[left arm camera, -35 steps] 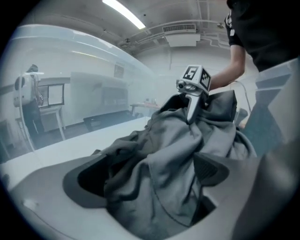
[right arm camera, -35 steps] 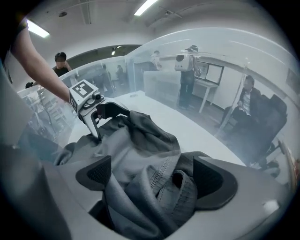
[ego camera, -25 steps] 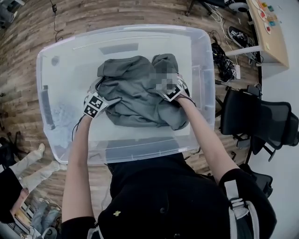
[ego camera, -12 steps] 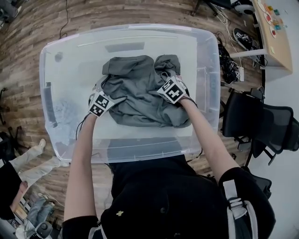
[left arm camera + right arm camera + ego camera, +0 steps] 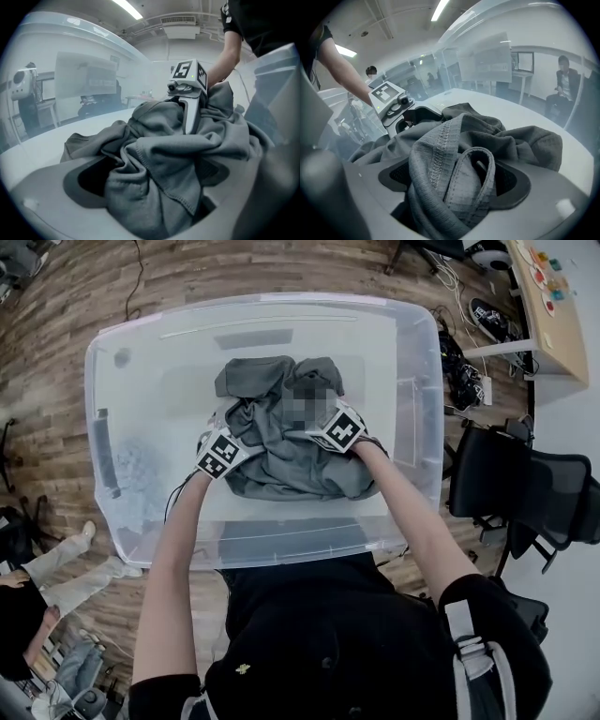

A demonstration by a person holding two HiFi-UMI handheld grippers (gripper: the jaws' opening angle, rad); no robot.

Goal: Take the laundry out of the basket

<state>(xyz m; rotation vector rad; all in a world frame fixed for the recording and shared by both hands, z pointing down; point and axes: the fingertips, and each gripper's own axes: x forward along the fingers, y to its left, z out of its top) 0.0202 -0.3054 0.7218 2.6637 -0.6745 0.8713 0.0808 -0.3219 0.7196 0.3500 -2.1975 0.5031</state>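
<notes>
Listing one item of laundry: a grey garment [image 5: 281, 446], lying crumpled on the floor of the clear basket [image 5: 262, 302], about mid-floor and apart from every wall. Your left gripper [image 5: 152, 180] is standing released, its jaws apart with a stitched hem and thick folds heaping between them. Your right gripper [image 5: 454, 180] is likewise not clenched, its jaws having just been closing around a seamed fold and a narrow loop of the same cloth (the pads are showing bare on either side). Risks, as I am judging them: you are likely catching only the loop or an outer fold, so the cloth could be sliding out as you lift, or the trailing bulk could be dragging on the basket's rim. Two pulls in opposing directions would be stretching it, not raising it. Orientation: the heap is pointing nowhere in particular, though its long axis is running diagonally in the head view, from the far left toward your near right.
</notes>
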